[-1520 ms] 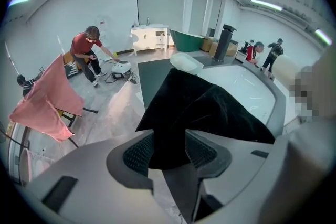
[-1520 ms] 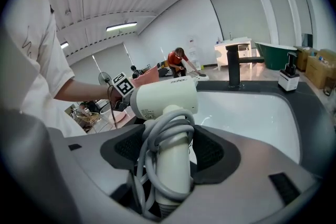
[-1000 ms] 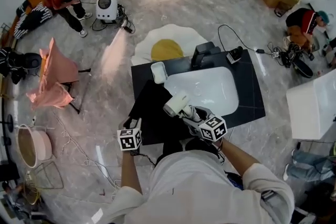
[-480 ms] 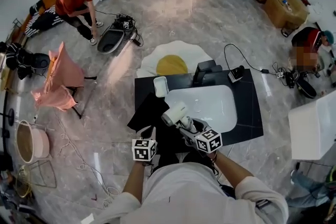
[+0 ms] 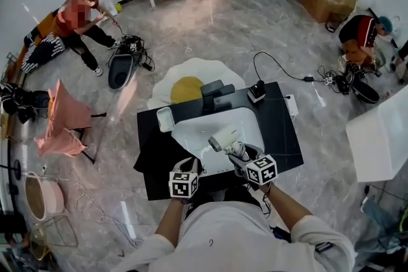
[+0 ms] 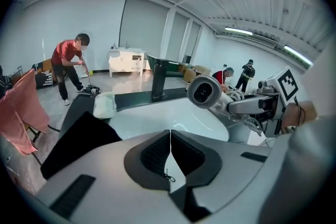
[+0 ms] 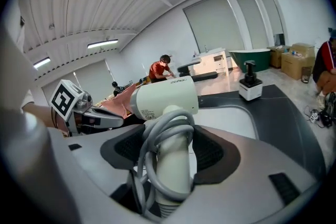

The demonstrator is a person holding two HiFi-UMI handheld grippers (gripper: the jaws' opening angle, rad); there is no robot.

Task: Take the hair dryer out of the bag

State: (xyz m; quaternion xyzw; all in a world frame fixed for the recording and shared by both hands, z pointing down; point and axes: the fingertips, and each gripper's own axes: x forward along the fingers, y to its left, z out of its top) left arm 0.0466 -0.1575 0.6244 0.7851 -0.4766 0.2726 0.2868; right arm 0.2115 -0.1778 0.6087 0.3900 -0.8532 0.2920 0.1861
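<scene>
The white hair dryer hangs over the front of the white sink basin, clear of the bag. My right gripper is shut on its handle, which has the grey cord wound round it; the barrel points left. The black bag lies flat on the black counter, left of the basin, and also shows as the black bag. My left gripper hovers at the counter's front edge, left of the dryer. This gripper is shut with nothing in it.
A black faucet, a small white dish and a black-and-white device stand on the counter. An egg-shaped rug lies behind it. A pink folding chair, cables and several people are on the floor around.
My left gripper has closed, left the bag and moved right toward the basin. The right gripper has carried the dryer right, from over the bag's edge to over the basin.
</scene>
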